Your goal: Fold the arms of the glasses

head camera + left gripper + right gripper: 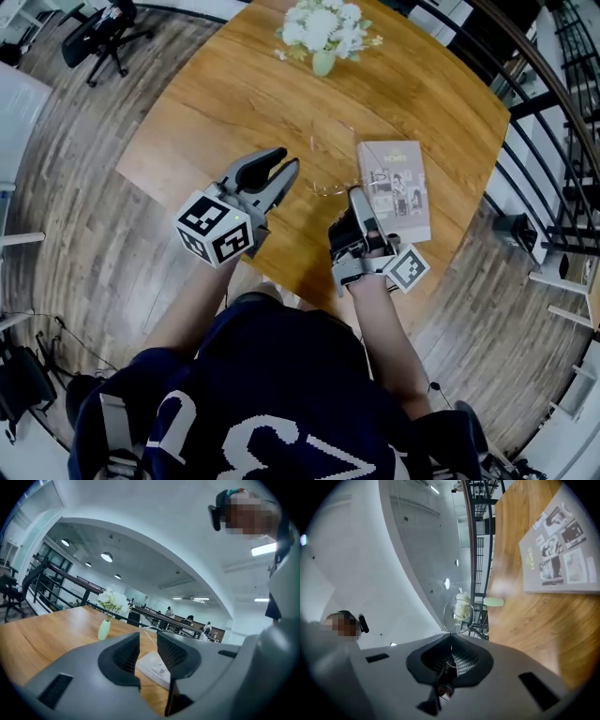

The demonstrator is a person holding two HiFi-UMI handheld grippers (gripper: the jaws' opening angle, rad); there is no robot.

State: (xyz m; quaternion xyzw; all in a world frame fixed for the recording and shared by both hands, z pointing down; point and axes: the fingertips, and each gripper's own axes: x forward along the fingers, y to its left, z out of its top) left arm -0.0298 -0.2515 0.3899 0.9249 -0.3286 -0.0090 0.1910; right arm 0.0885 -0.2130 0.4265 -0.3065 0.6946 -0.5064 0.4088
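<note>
Thin wire-rimmed glasses (458,617) are hanging above the smooth wooden desk (234,94).
The right tool (451,638) is pinching their slender wire frame; the left tool (148,641) is standing spread, ribbed pads empty.

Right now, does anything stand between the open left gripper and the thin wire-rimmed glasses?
Nothing visible does. The right gripper is shut on the thin wire-rimmed glasses, and the left gripper, empty, has only air before them. The pale booklet lies aside on the wooden table.
</note>
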